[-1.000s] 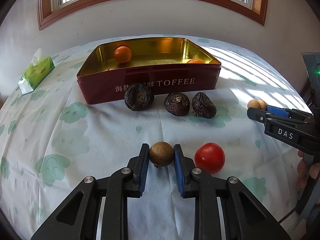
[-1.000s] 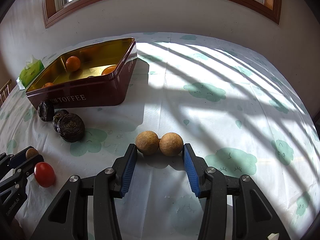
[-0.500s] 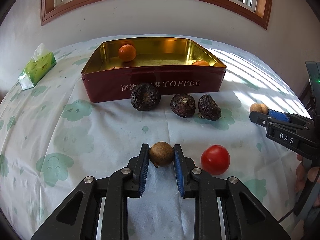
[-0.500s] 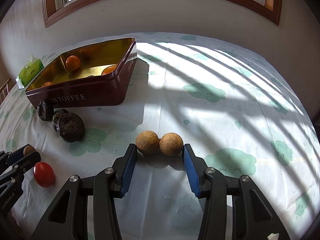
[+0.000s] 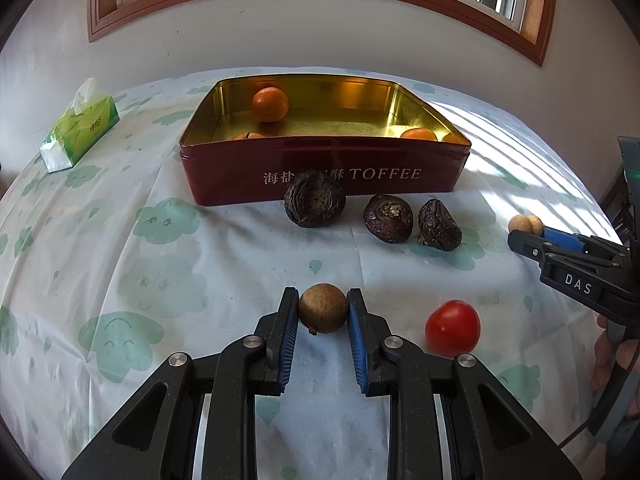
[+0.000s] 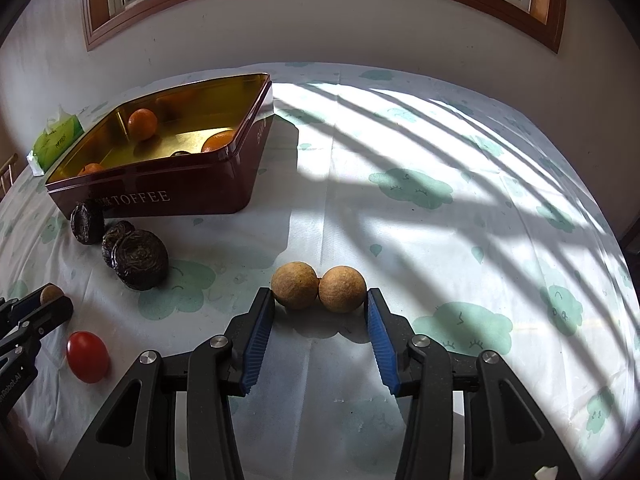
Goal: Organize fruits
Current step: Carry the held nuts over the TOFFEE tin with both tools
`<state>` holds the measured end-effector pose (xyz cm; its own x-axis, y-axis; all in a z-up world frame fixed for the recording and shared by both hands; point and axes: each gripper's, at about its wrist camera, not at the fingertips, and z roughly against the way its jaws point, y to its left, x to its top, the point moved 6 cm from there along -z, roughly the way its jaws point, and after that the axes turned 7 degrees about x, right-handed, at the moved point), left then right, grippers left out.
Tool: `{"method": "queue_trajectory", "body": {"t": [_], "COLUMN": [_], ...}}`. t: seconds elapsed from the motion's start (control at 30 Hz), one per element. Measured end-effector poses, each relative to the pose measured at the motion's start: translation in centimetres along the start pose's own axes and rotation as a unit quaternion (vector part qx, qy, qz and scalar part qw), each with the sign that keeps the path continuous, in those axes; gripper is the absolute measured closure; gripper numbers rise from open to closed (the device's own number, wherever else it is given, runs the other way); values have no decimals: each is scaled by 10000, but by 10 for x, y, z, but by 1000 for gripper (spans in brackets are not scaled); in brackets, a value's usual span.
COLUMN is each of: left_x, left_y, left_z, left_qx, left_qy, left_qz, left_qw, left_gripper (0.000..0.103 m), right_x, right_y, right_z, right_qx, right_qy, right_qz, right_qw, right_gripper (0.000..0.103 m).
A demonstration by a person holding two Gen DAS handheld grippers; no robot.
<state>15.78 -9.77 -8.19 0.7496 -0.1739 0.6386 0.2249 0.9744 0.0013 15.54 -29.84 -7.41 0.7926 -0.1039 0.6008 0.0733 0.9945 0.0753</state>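
Observation:
My left gripper [image 5: 323,305] is shut on one round brown fruit [image 5: 323,308], low over the cloud-print cloth. It also shows at the left edge of the right wrist view, the left gripper [image 6: 42,303] with its brown fruit [image 6: 51,293]. My right gripper [image 6: 318,300] is shut on two brown fruits side by side [image 6: 296,285] [image 6: 343,289], one pad against each outer side. A red toffee tin [image 5: 320,188] with a gold inside holds oranges [image 5: 270,104]. Three dark wrinkled fruits [image 5: 315,199] lie in front of the tin. A red tomato [image 5: 452,328] lies right of my left gripper.
A green tissue pack [image 5: 80,128] sits at the table's far left. The right gripper [image 5: 528,232] reaches in from the right edge of the left wrist view, a hand [image 5: 612,356] behind it. Wall and window stand behind the table; sunlit cloth stretches right of the tin.
The left gripper has edged a little away from the tomato with the brown fruit still in it. The right gripper and its two fruits have kept still.

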Motion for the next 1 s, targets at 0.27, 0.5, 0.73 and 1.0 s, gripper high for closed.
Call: {"method": "queue_trajectory", "body": {"t": [0.27,0.5,0.73,1.0], "left_x": [8,22,40,74], "left_y": [7,14,22,36], "left_z": [4,10,15,17], "left_qx": [15,13,48,190], "left_qy": [-107,-290,-440,-696], "left_qz": [-15,6,47,109], "left_qw": [9999,9996,9990,9973], "left_gripper": [78,78,78,78], "right_x": [5,20,38,62], "right_y": [9,24,42,63], "right_z": [8,22,26,22], "right_qx": [-5,197,414,554], "right_qy": [-38,-247,-389,-501], "right_qz": [129,228,332,545], "right_qw": [9999,9992,9978,9957], "right_gripper": [60,60,60,60]}}
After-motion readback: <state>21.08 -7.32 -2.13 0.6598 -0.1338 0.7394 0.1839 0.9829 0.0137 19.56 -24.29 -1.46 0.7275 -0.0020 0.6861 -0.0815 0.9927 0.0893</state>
